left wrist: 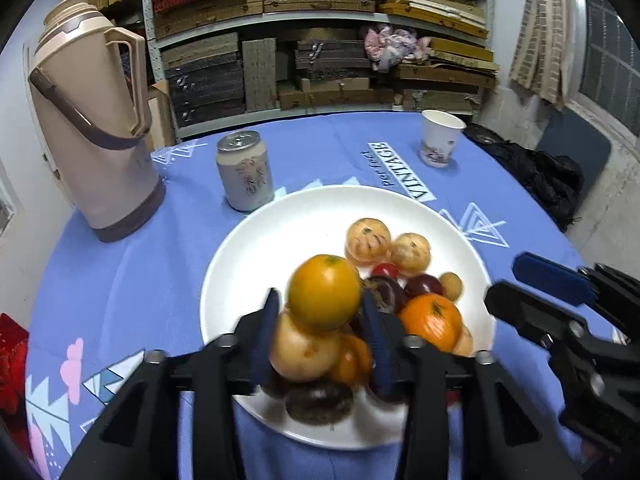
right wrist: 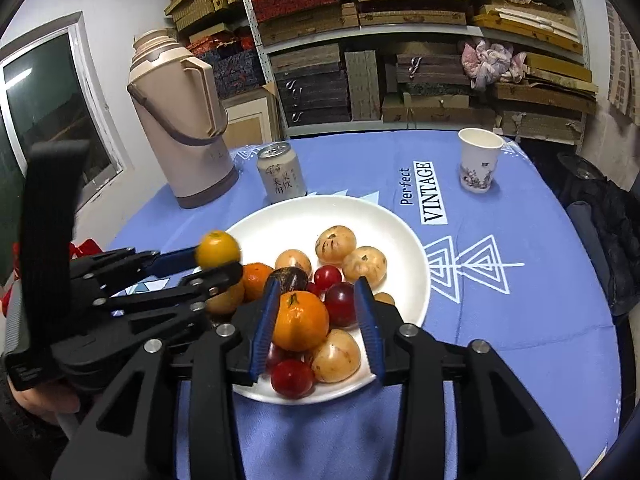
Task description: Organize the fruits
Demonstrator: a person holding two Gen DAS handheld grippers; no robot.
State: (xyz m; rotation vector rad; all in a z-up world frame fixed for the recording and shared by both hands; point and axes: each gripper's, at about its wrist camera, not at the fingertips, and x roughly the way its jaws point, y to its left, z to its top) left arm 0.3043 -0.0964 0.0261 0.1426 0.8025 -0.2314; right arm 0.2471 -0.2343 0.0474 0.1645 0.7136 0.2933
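From the left wrist we see our left gripper (left wrist: 320,344) with jaws parted around a yellow orange (left wrist: 324,297), pads apart from it, over the white plate (left wrist: 248,248) of fruit, from the right wrist our right gripper (right wrist: 318,320) half open, left pad touching a tangerine (right wrist: 300,322), can (right wrist: 281,178) and flask (right wrist: 182,120) far left.

Blue printed cloth, white plate, mixed-colour fruit

Tablecloth (right wrist: 500,340) periwinkle blue w/ white triangle motifs + black "Perfect VINTAGE" label; plate (right wrist: 400,232) plain white; fruit: orange mandarin (right wrist: 300,322), yellow-orange citrus (right wrist: 218,249), tan speckled ones, dark red plums. Far left flask (right wrist: 180,120) beige w/ brown trim; can (right wrist: 281,178) pale grey; cup (right wrist: 478,160) white, floral print.
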